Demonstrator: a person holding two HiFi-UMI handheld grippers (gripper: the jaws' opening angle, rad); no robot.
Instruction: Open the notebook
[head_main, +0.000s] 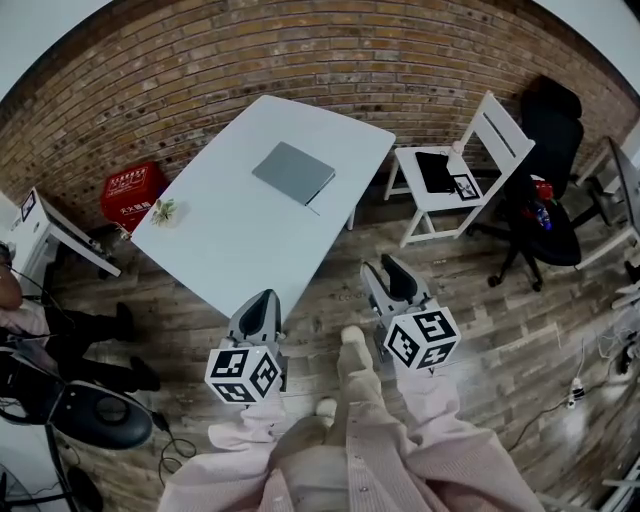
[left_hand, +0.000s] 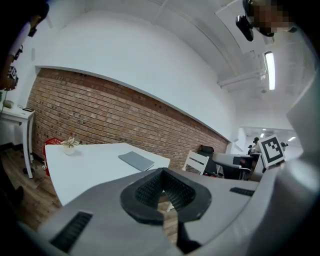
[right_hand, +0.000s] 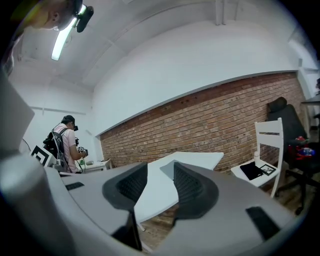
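A closed grey notebook (head_main: 293, 172) lies flat on the far part of the white table (head_main: 225, 245). It also shows in the left gripper view, notebook (left_hand: 136, 160), and between the jaws in the right gripper view, notebook (right_hand: 167, 168). Both grippers are held over the floor short of the table's near corner, well away from the notebook. My left gripper (head_main: 263, 306) has its pads together, holding nothing; the same shows in its own view, left gripper (left_hand: 162, 173). My right gripper (head_main: 388, 277) stands open and empty, right gripper (right_hand: 160, 176).
A small potted plant (head_main: 163, 210) sits at the table's left corner. A white chair (head_main: 470, 160) with a black item stands to the right, a black office chair (head_main: 548, 205) beyond it. A red crate (head_main: 133, 192) and a seated person (head_main: 30, 320) are at left.
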